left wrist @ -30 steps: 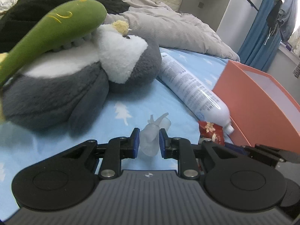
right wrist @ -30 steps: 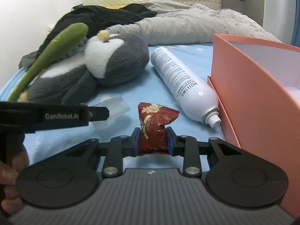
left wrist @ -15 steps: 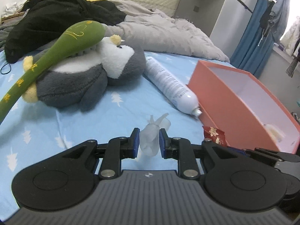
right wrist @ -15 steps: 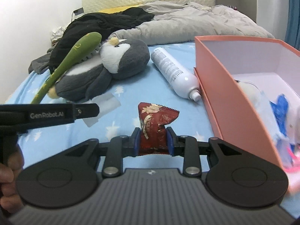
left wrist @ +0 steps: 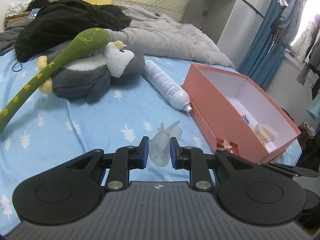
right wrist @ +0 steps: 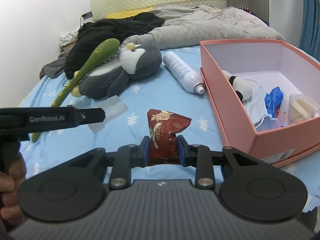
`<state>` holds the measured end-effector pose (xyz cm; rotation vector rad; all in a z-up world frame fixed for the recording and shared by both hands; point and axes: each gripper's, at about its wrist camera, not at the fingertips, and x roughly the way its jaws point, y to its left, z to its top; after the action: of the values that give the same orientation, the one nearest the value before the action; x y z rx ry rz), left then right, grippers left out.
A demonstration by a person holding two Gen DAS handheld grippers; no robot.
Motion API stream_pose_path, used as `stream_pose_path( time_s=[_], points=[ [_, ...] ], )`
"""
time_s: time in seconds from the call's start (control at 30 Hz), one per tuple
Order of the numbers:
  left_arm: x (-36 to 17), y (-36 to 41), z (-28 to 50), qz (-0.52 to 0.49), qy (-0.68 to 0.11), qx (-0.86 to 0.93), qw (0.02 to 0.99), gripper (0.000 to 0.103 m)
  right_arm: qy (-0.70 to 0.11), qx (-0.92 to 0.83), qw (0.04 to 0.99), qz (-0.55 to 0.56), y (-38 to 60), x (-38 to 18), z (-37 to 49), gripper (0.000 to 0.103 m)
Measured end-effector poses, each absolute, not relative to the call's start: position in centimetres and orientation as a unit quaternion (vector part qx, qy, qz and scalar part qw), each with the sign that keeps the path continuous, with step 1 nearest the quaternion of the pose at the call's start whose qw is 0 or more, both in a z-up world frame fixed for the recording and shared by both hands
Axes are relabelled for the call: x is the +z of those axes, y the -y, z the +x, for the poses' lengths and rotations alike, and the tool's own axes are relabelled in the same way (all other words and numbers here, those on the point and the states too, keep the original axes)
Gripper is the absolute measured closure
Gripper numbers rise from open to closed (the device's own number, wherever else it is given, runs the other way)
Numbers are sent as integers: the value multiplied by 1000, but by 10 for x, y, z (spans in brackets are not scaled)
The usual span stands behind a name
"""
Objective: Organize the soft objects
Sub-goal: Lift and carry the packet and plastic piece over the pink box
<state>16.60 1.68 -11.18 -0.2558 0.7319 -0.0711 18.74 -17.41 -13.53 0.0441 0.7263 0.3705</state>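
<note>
Mid-carry: right gripper (right wrist: 163, 151) is clamped on a red snack packet (right wrist: 165, 132), left gripper (left wrist: 159, 153) pinches a clear plastic bag (left wrist: 163, 146), both above the bed. Next, I judge: drop both into the pink box (right wrist: 240, 104), right of frame.

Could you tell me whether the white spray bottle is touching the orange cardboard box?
Cannot tell. In both wrist views the white spray bottle's nozzle lies right beside the orange cardboard box's wall, with no plain contact or gap.

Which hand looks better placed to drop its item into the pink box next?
Probably the right. The right tool, gripping the red snack packet, has the pink box open just beside it. The left tool, holding a clear plastic bag, sits farther from it.
</note>
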Motion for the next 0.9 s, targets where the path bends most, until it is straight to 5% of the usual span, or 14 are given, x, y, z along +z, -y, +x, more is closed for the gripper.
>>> stream_pose_path(
  time_s=[0.9],
  points=[
    [41,76,223,-133,-284,-144,938,77,-200,111,973,42,269,19,219,71]
  ],
)
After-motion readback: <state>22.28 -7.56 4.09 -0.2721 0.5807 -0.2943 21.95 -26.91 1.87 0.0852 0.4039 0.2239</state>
